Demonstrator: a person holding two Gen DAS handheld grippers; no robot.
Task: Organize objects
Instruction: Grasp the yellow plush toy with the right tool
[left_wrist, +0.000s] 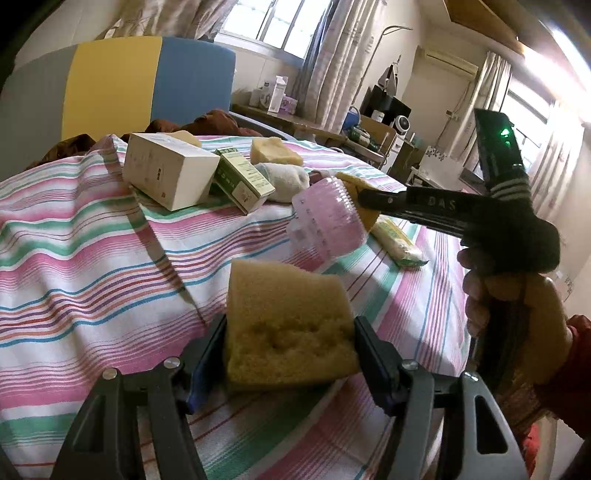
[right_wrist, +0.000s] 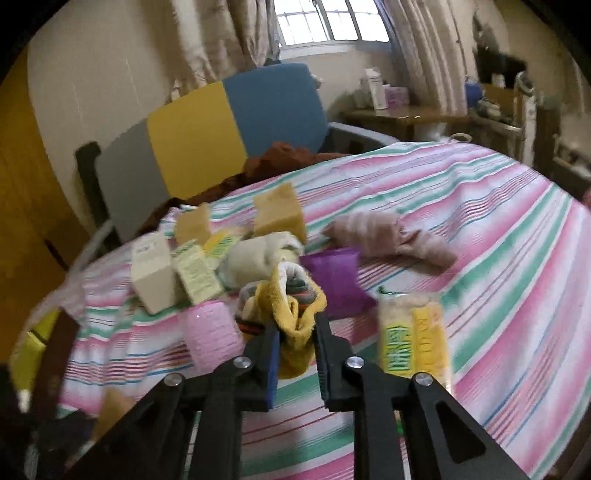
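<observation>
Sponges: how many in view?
3. One sponge clamped in the left hand-held gripper; two on the striped sheet, behind the white box: and. Clutter may hide more.

Right gripper (right_wrist: 296, 325): jaws closed on a yellow sock (right_wrist: 295, 314), bunched and held above the bed (right_wrist: 480, 229). Pink roller (right_wrist: 214, 339) just beside the sock at 9 o'clock. Purple pouch (right_wrist: 334, 282) at 1 o'clock, partly behind the sock. Snack pack (right_wrist: 413, 336) at 3 o'clock, lying flat. White box (right_wrist: 153, 273) and green box (right_wrist: 197, 275) at 10 o'clock, touching. White sock (right_wrist: 258, 254) at 12 o'clock; two sponges (right_wrist: 280, 212) beyond. Pink cloth (right_wrist: 391, 236) at 2 o'clock, apart. View is motion-blurred.
</observation>
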